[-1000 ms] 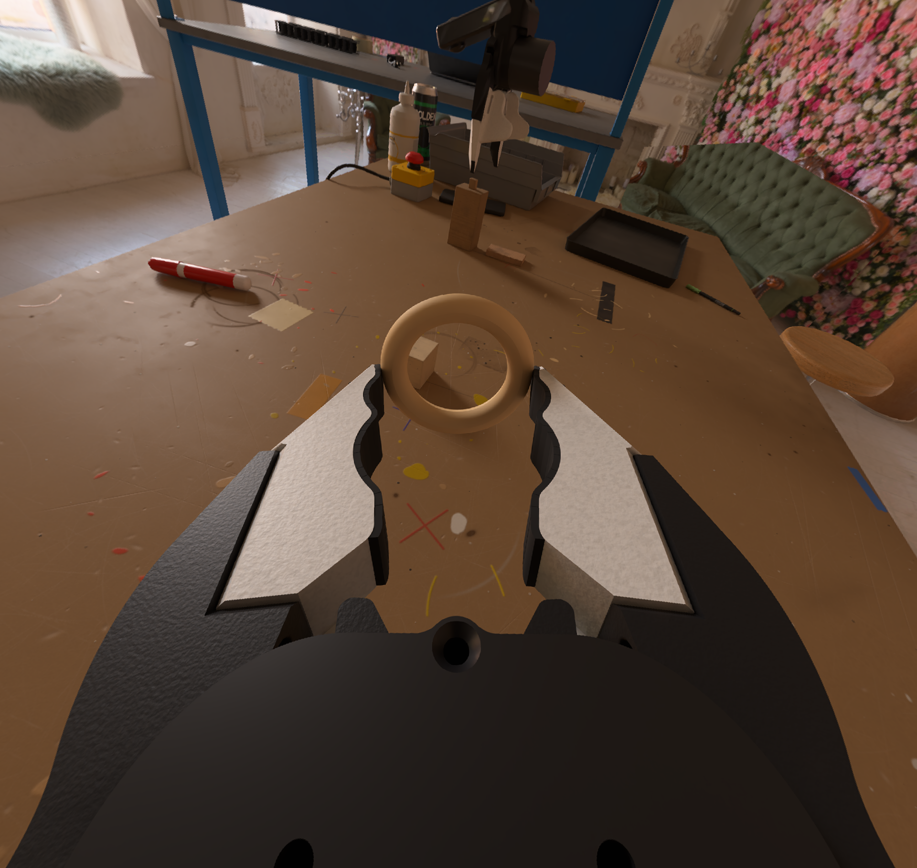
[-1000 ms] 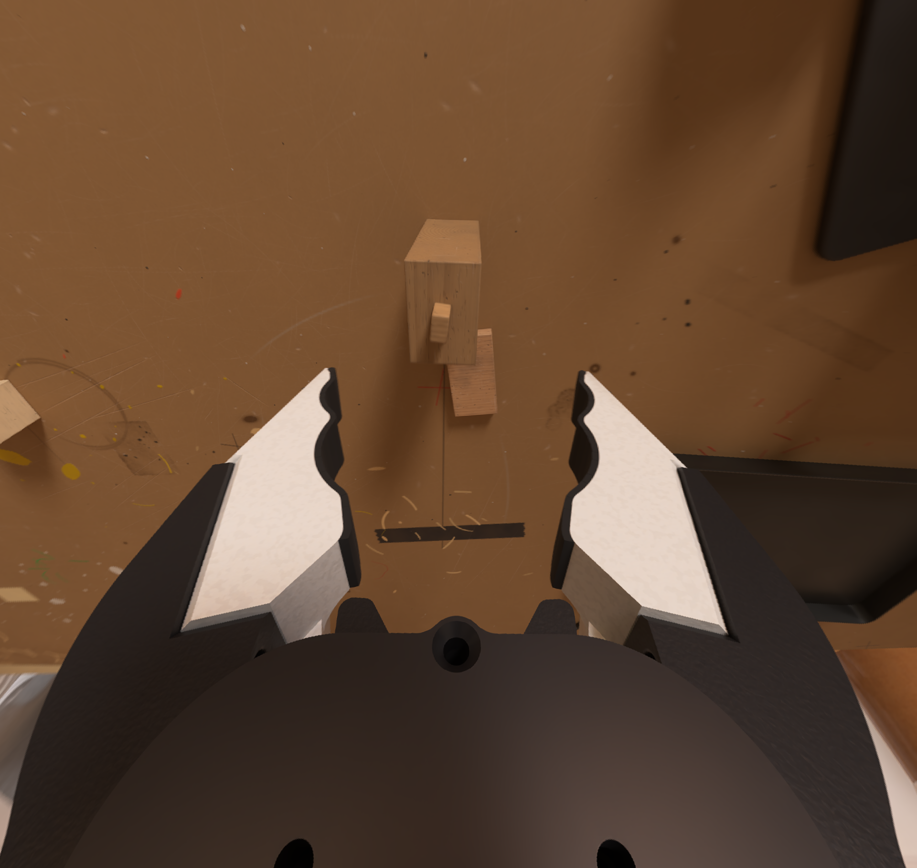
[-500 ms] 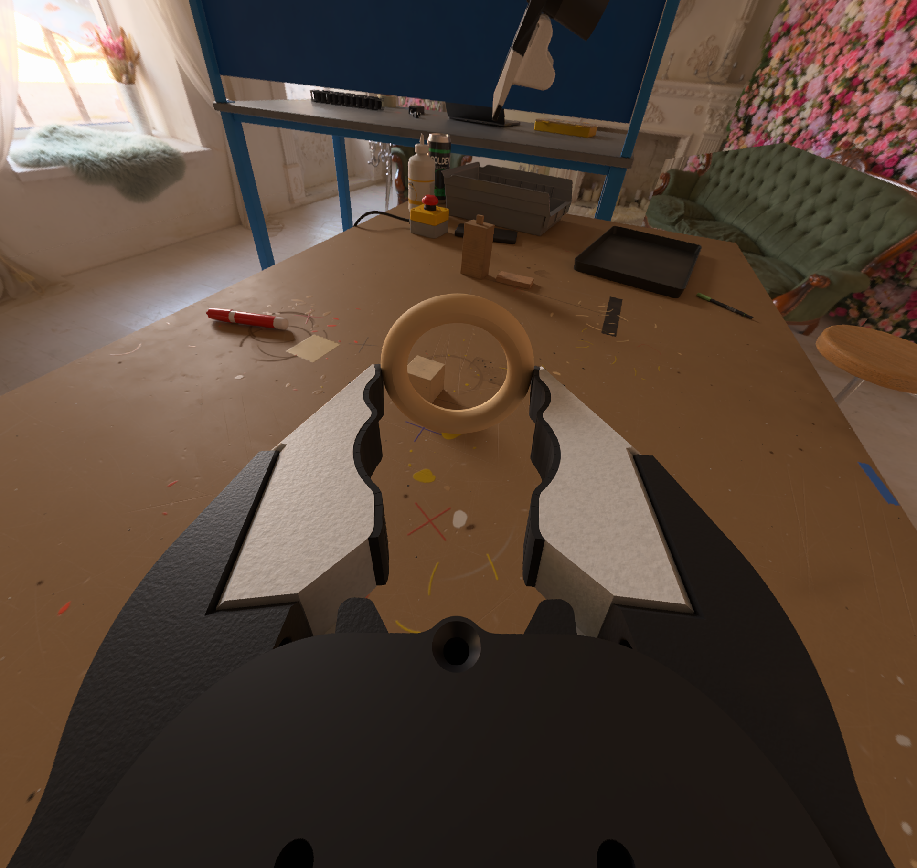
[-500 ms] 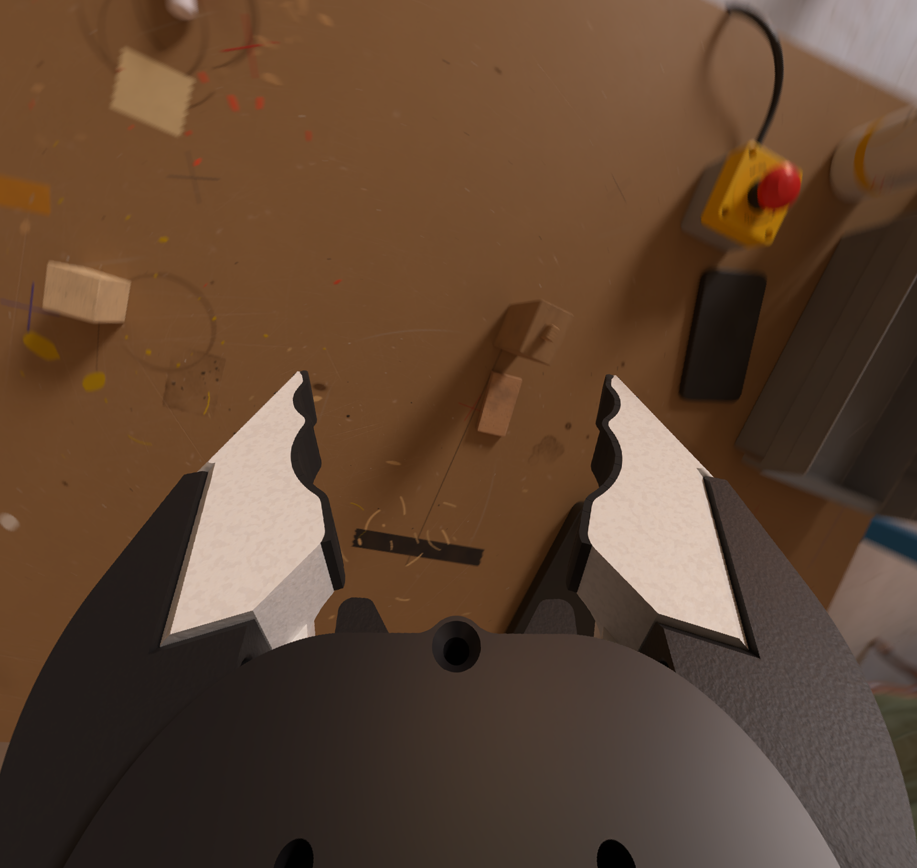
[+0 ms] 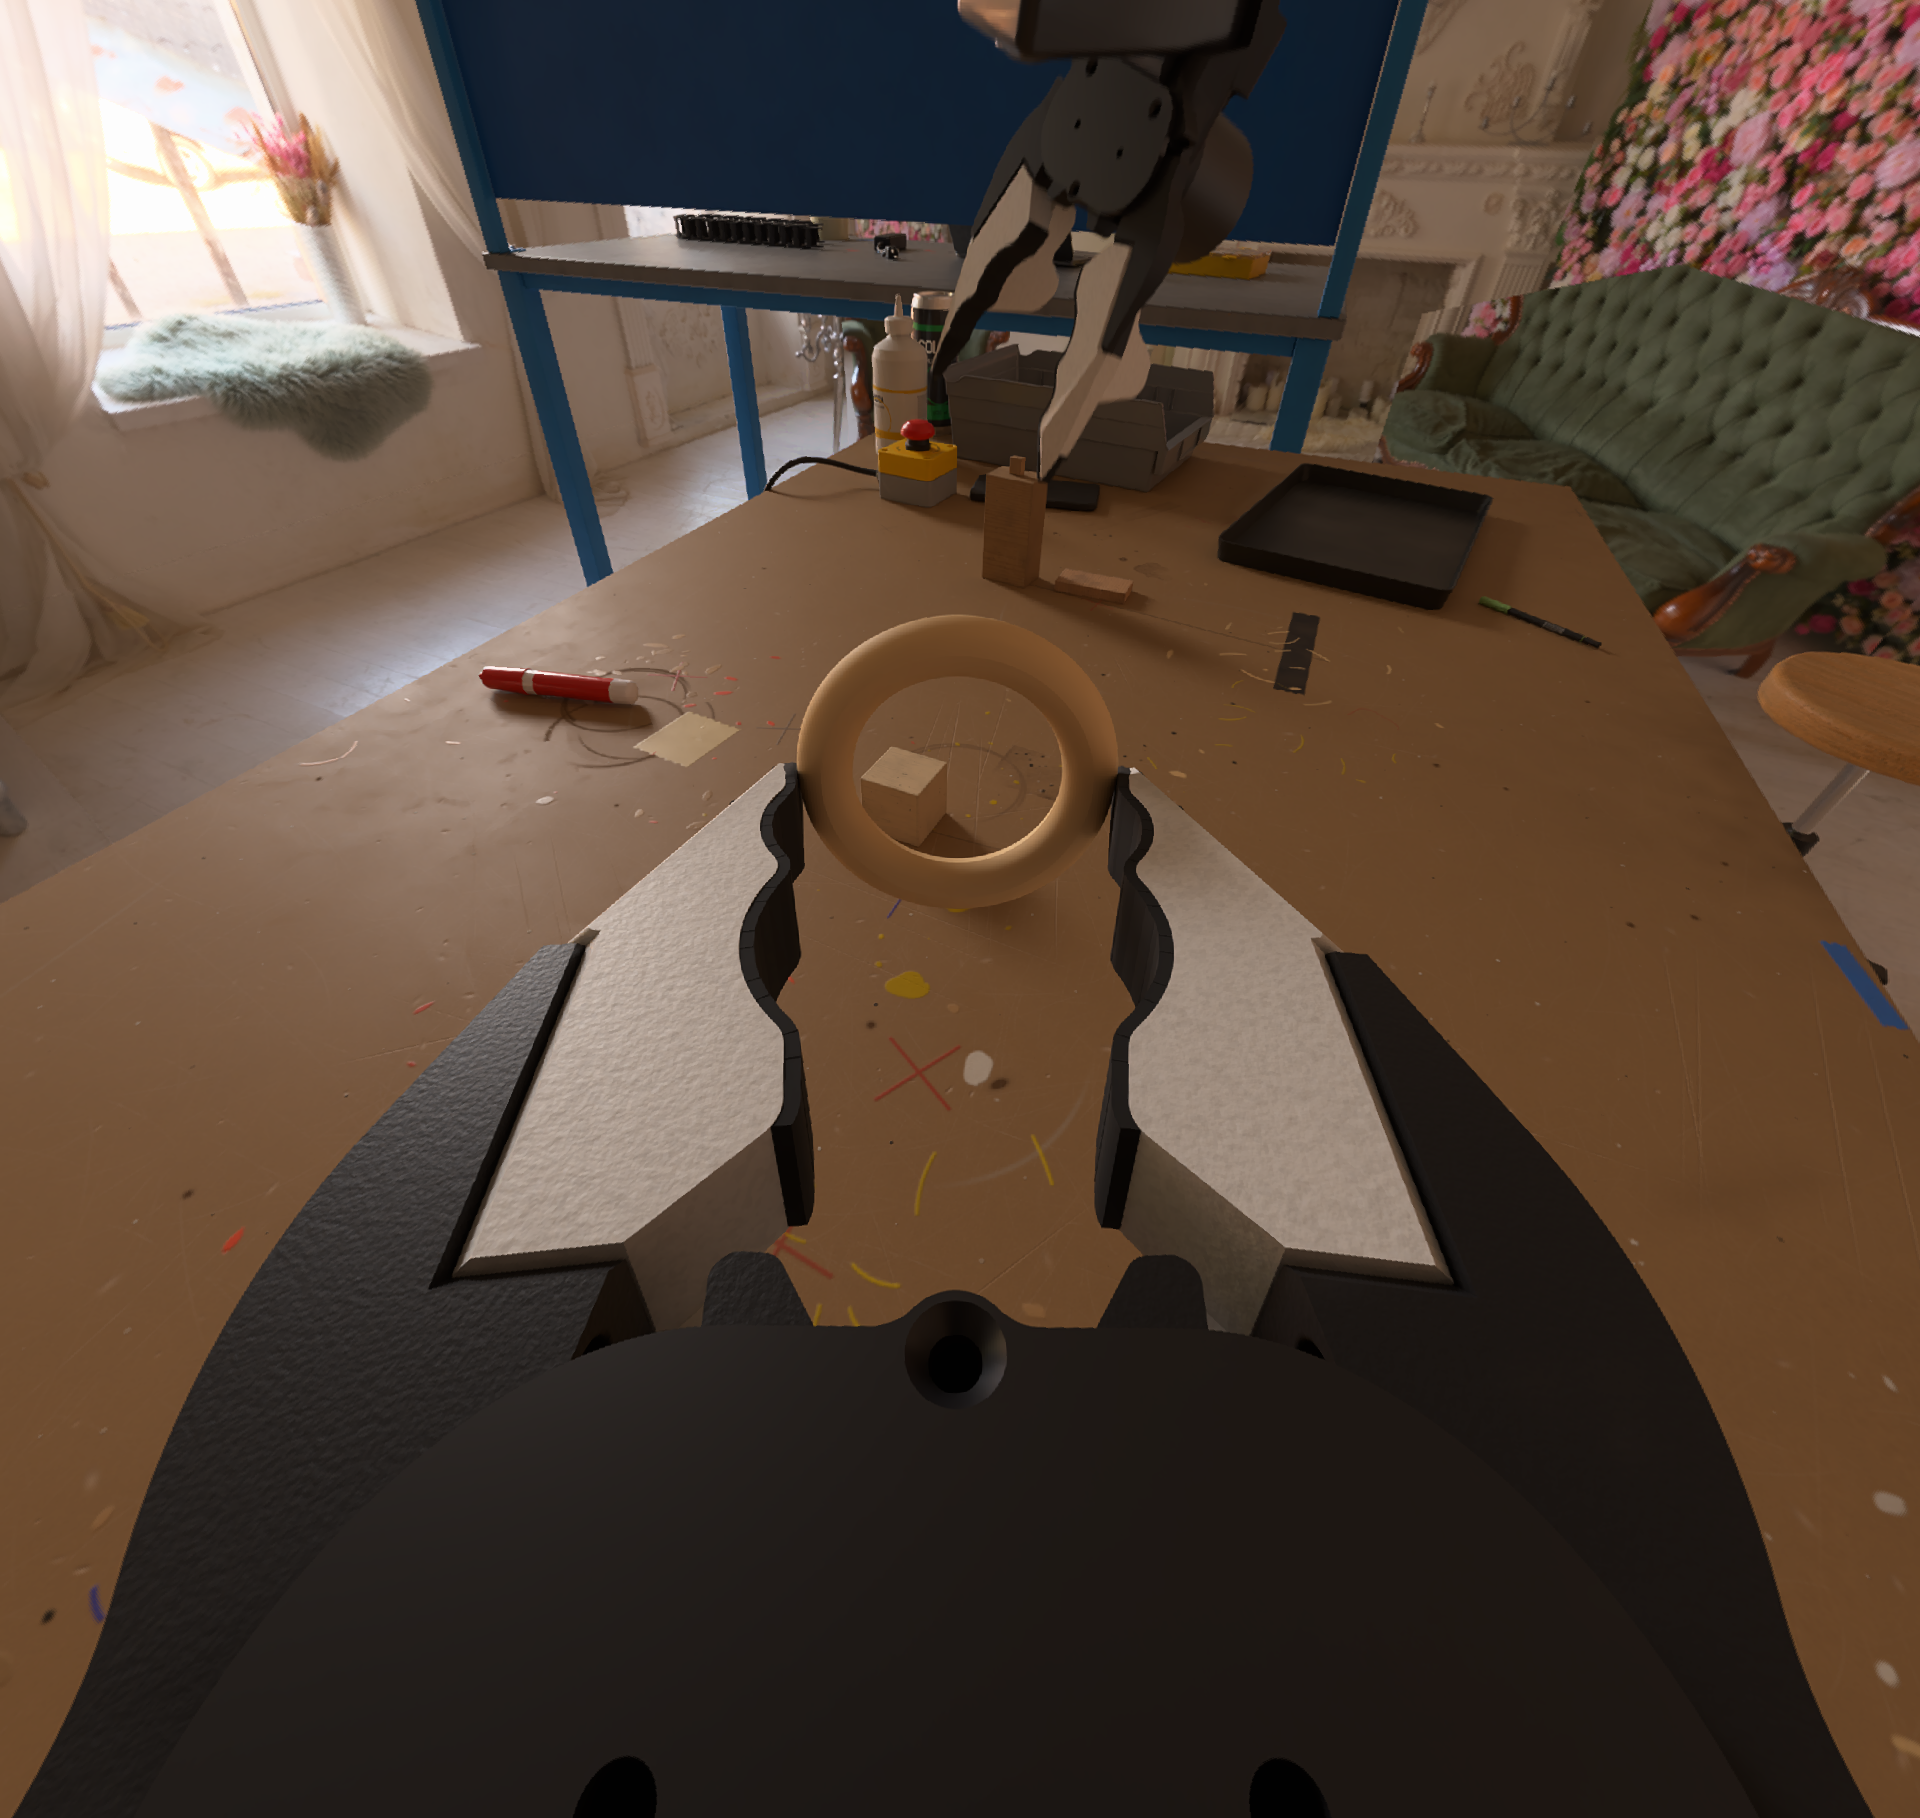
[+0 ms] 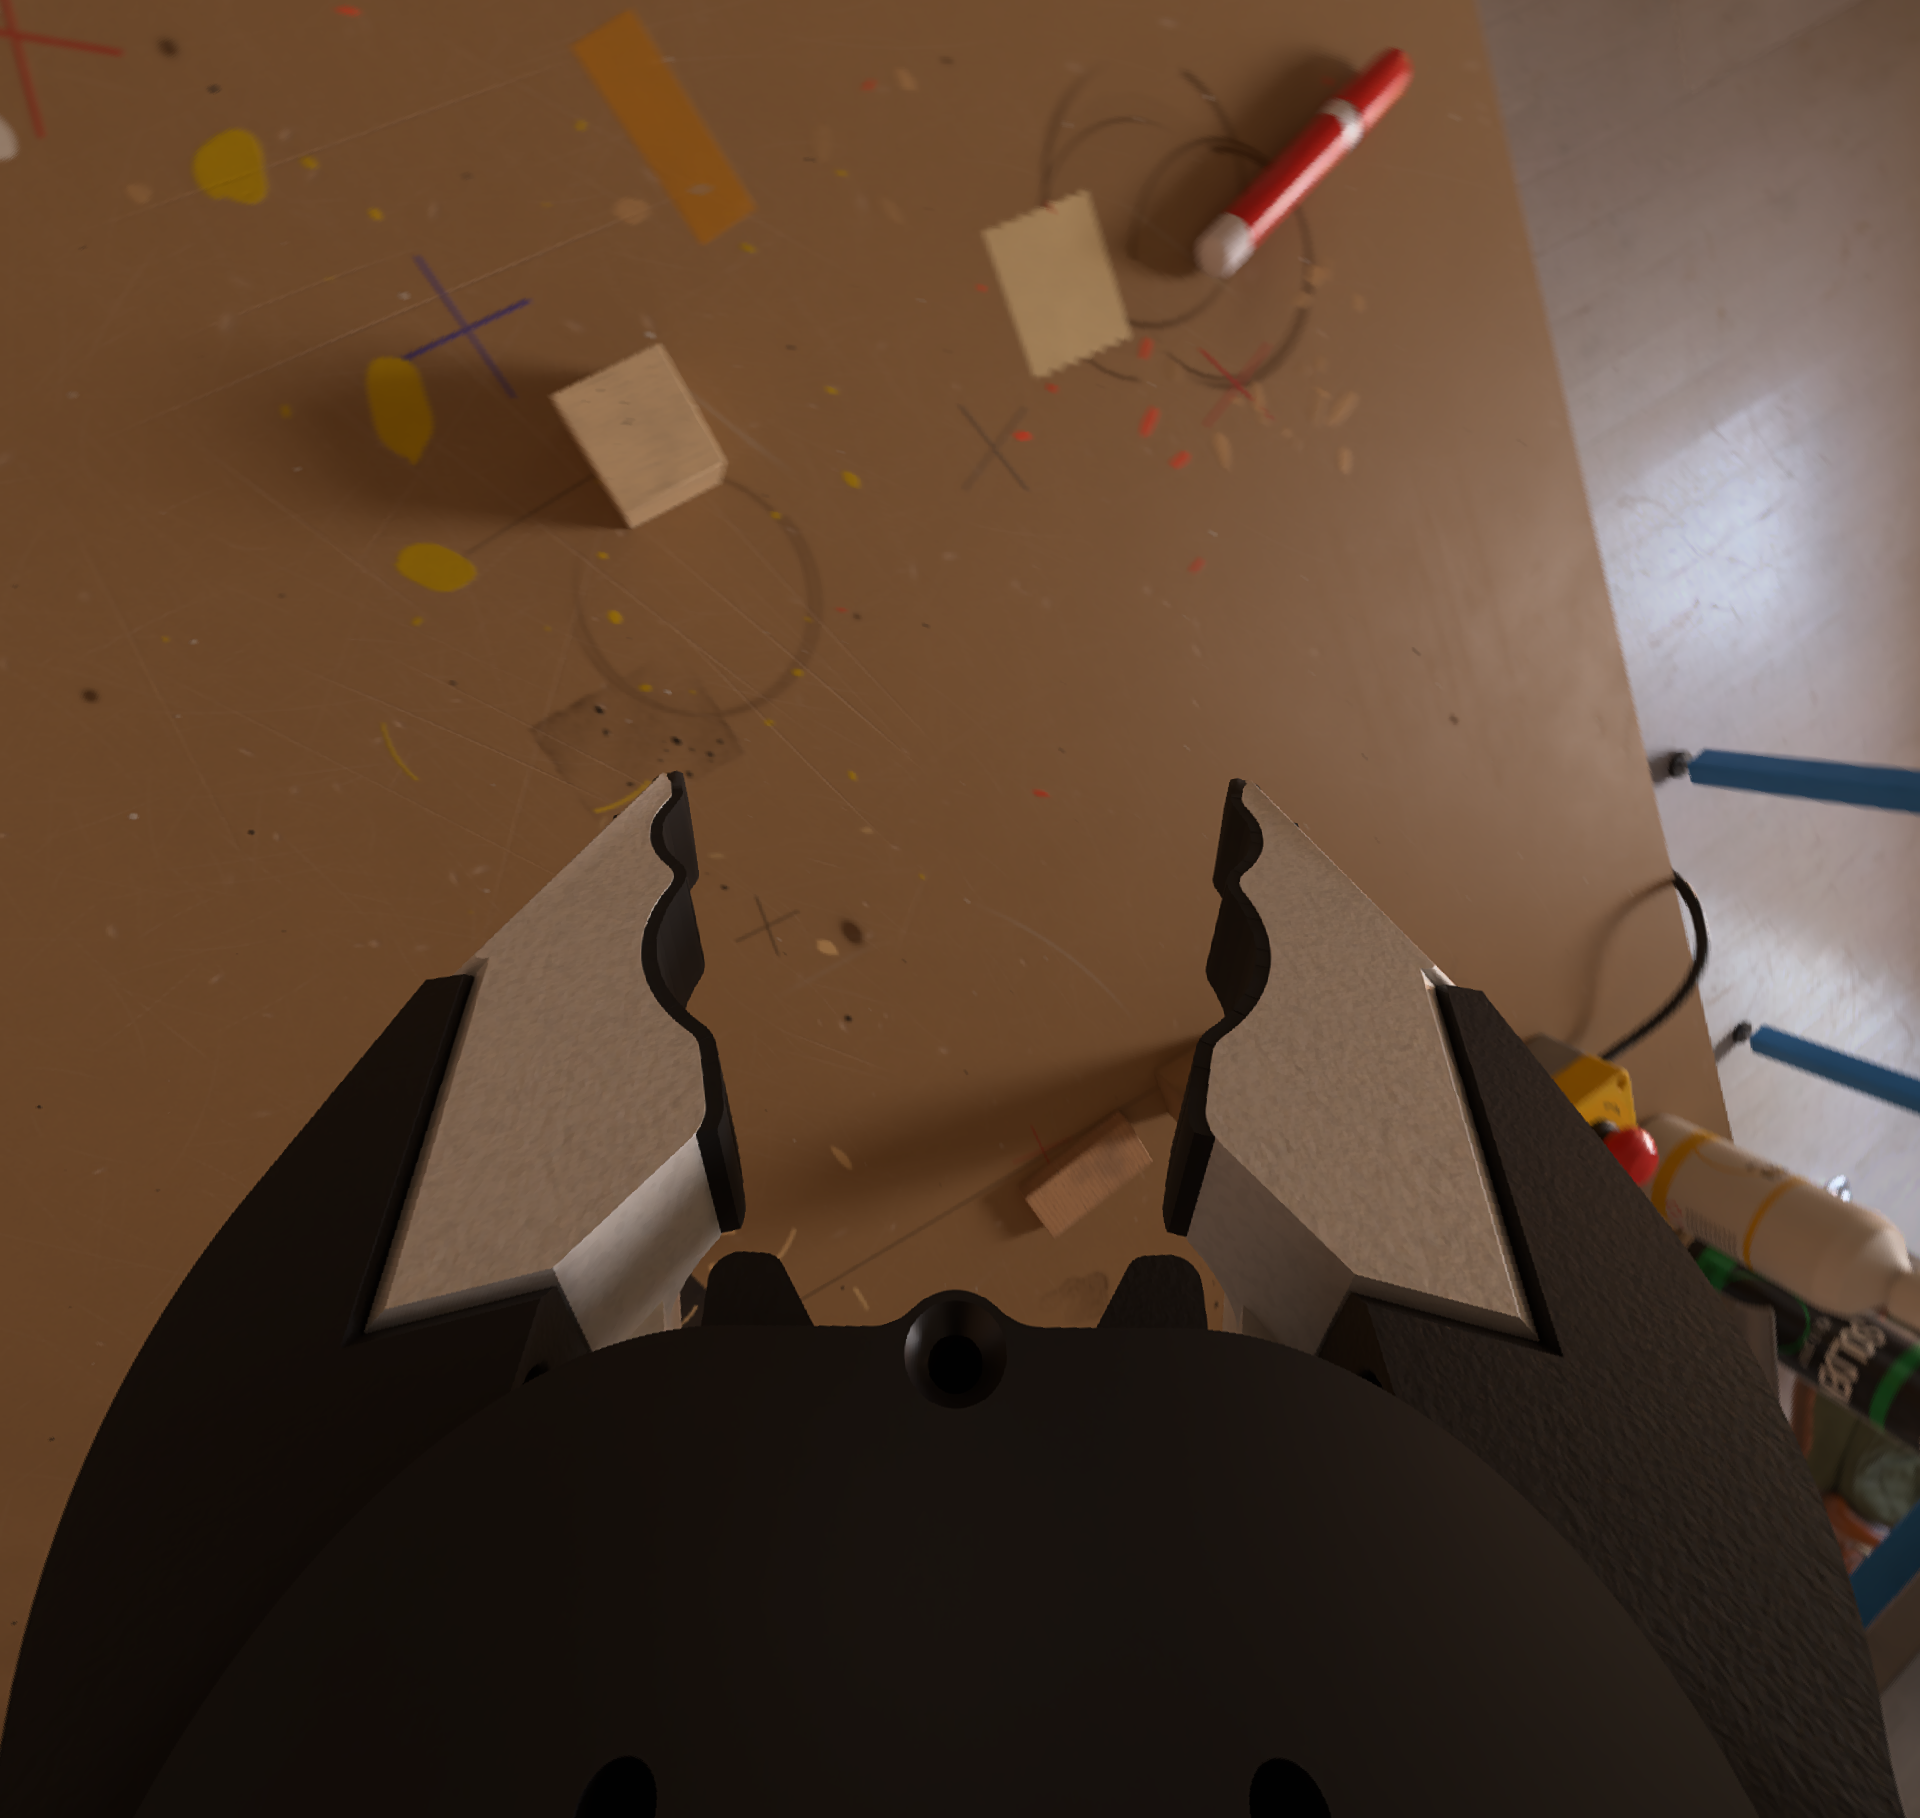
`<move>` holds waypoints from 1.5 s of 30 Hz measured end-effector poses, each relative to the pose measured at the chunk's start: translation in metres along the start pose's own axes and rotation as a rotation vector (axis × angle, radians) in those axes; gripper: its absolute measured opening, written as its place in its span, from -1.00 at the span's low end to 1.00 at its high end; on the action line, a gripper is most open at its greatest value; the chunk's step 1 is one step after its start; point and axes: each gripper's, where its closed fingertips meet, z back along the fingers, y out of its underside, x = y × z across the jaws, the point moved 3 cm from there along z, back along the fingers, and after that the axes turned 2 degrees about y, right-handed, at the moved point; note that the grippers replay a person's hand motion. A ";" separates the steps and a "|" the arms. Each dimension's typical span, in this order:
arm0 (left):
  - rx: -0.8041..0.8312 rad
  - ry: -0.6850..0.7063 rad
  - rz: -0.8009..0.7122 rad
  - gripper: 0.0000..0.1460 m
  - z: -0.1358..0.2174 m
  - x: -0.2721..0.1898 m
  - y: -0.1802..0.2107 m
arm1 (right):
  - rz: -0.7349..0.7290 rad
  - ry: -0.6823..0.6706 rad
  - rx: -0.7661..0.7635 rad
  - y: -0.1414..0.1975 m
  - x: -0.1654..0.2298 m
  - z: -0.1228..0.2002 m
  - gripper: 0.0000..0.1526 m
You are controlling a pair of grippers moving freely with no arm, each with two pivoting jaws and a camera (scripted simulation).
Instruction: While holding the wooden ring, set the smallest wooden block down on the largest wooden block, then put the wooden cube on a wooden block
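We are clamping the wooden ring (image 5: 956,760) upright between our left gripper's (image 5: 956,802) fingertips, above the table (image 5: 312,937). Through its hole we are seeing the wooden cube (image 5: 902,794), which in the right wrist view (image 6: 639,435) is lying at 11 o'clock. Our right gripper (image 6: 951,792) is hanging with jaws apart, holding nothing. At 12 o'clock the smallest wooden block (image 5: 1019,465) is sitting atop the upright largest wooden block (image 5: 1012,530); a flat block (image 5: 1091,584) is lying beside it.

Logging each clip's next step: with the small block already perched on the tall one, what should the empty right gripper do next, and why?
Probably travel toward the pale wooden cube and descend over it. The right gripper is open and holds nothing, the tiny wooden block already sits atop the tall upright wooden block, and the cube lies alone on the brown table. The left gripper clamps the round wooden ring.
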 end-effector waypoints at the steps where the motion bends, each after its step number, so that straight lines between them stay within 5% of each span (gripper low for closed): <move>1: 0.002 0.001 0.000 -0.19 0.000 0.000 0.000 | 0.022 -0.015 0.002 -0.003 0.008 -0.007 0.31; 16: 0.058 0.007 -0.001 -0.19 -0.011 0.002 0.010 | 0.450 -0.267 0.062 -0.048 0.095 -0.124 0.10; 25: 0.065 0.008 0.009 -0.19 -0.011 0.007 0.013 | 0.466 -0.371 0.169 -0.039 0.107 -0.173 -0.16; 27: 0.069 0.011 0.010 -0.19 -0.011 0.008 0.014 | 0.451 -0.377 0.188 -0.038 0.106 -0.178 -0.34; 31: 0.073 0.011 0.005 -0.19 -0.010 0.007 0.014 | 0.312 -0.352 0.212 -0.040 0.096 -0.160 -0.42; 36: 0.066 0.013 0.011 -0.19 -0.009 0.006 0.013 | 0.034 -0.224 0.142 -0.023 0.040 -0.077 -0.42; 41: 0.083 0.024 0.001 -0.19 -0.015 0.001 0.015 | -0.415 -0.061 0.228 0.064 -0.031 0.012 -0.42; 45: 0.102 0.030 -0.014 -0.19 -0.021 -0.004 0.016 | -0.731 -0.019 0.301 0.153 -0.060 0.029 -0.42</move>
